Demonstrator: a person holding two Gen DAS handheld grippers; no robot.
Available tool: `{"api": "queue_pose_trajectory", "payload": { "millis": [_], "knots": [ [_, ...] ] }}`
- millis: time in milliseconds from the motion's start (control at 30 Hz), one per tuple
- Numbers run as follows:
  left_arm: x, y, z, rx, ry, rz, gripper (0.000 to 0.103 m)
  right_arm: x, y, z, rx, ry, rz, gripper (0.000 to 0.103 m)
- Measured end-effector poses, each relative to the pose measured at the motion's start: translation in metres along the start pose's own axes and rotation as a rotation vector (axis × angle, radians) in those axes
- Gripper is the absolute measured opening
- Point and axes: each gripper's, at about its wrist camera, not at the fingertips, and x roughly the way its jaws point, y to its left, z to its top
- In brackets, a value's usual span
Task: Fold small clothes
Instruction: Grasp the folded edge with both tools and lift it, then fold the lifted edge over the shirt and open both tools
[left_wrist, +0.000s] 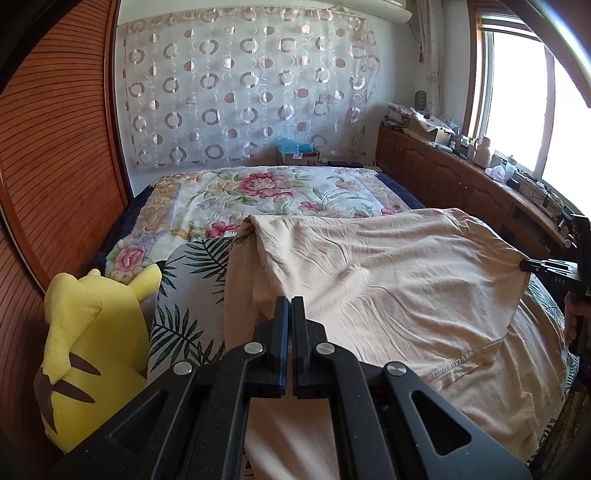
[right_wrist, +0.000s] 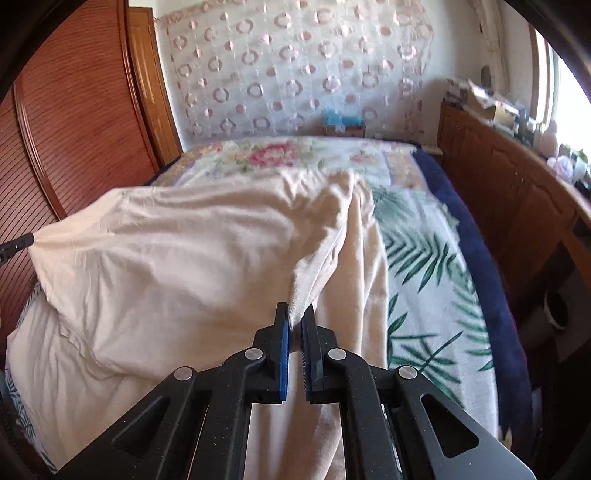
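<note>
A pale peach garment (left_wrist: 388, 266) lies spread over the bed, its near edge lifted at two corners. My left gripper (left_wrist: 290, 300) is shut on the left corner, and the cloth hangs down beneath its jaws. From the right wrist view the same gripper's tip (right_wrist: 24, 240) pinches the stretched corner at the far left. My right gripper (right_wrist: 295, 309) is shut on a bunched fold of the garment (right_wrist: 184, 240), with fabric caught between its blue pads. In the left wrist view its tip (left_wrist: 526, 266) grips the right corner, held by a hand (left_wrist: 576, 317).
A yellow plush toy (left_wrist: 92, 339) sits at the bed's left edge against a wooden wardrobe (left_wrist: 55, 147). A floral blanket (left_wrist: 258, 192) covers the far half of the bed and a leaf-print sheet (right_wrist: 424, 277) the near half. Low wooden cabinets (left_wrist: 443, 173) with clutter run along the window side.
</note>
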Motion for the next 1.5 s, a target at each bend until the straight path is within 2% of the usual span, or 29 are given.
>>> {"api": "queue_pose_trajectory", "payload": {
  "millis": [167, 433, 767, 967, 1067, 1133, 1300, 1500],
  "knots": [
    [-0.022, 0.002, -0.001, -0.018, -0.045, -0.018, 0.002, -0.033, 0.005, 0.004, -0.016, -0.087, 0.022, 0.005],
    [-0.069, 0.003, -0.006, -0.041, -0.123, -0.047, 0.002, -0.082, -0.001, -0.008, -0.041, -0.165, 0.051, 0.005],
    [-0.12, -0.001, -0.036, -0.034, -0.146, -0.051, 0.002, -0.126, -0.008, -0.051, -0.072, -0.162, 0.079, 0.005],
    [-0.139, -0.002, -0.051, -0.033, -0.136, -0.047, 0.002, -0.155, -0.009, -0.053, -0.093, -0.162, 0.064, 0.005],
    [-0.135, 0.004, -0.068, -0.044, -0.104, -0.032, 0.002, -0.154, -0.009, -0.056, -0.103, -0.147, 0.042, 0.005],
    [-0.119, 0.008, -0.081, -0.057, -0.048, -0.019, 0.002, -0.145, -0.011, -0.063, -0.092, -0.112, 0.037, 0.005],
    [-0.087, 0.009, -0.114, -0.079, 0.056, -0.009, 0.002, -0.096, -0.016, -0.089, -0.057, 0.013, 0.012, 0.005],
    [-0.083, -0.002, -0.126, -0.063, 0.083, 0.004, 0.002, -0.062, -0.018, -0.101, -0.023, 0.08, 0.008, 0.005]
  ]
}}
